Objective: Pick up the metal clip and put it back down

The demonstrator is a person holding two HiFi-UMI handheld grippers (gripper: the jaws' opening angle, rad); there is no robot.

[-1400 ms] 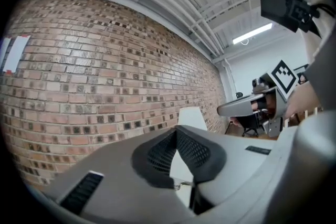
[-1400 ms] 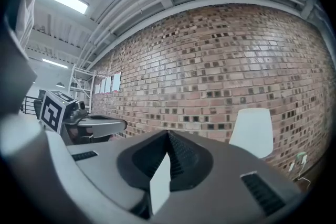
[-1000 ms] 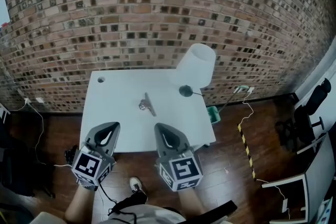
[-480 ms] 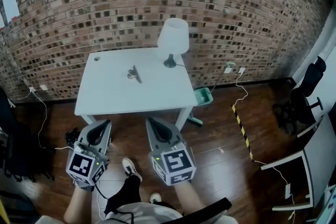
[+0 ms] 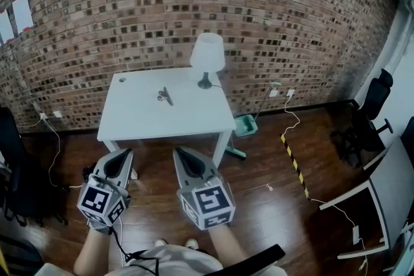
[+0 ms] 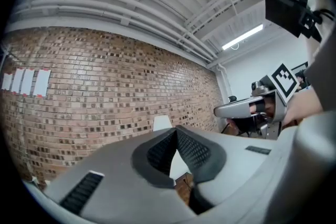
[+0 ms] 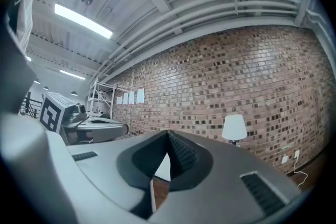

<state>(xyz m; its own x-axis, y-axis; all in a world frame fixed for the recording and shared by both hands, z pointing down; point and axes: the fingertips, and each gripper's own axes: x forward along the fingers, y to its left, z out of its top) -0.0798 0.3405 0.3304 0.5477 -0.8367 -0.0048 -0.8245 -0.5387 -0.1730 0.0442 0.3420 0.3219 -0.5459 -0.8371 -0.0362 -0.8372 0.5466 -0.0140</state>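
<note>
The clip lies flat on the table, on the far half and a little left of the middle, with nothing touching it. Going left to right along the table's far edge, there is a small round hole near the left corner, then the clip, then the lamp upright toward the right corner. Both grippers hang on the near side of the table, over the wood floor and well apart from the clip, pointing level toward the table. The left gripper has its claw pressed together with nothing in it; its own view shows the ribbed pads meeting at the tip with only wall and table edge beyond. The right gripper, just beside it, is likewise pinched closed on nothing, with the lamp off to the right in its view. From how things lie, no grasp is in hand. The clip sits where the task wants it, either not yet lifted or already returned, and these views alone do not settle which. If the pick is ahead, the next move calls for closing in on the table, spreading one claw, tipping it down over the clip, and lining the pads across its thin body, which lies low against the tabletop and leaves little to catch.
</note>
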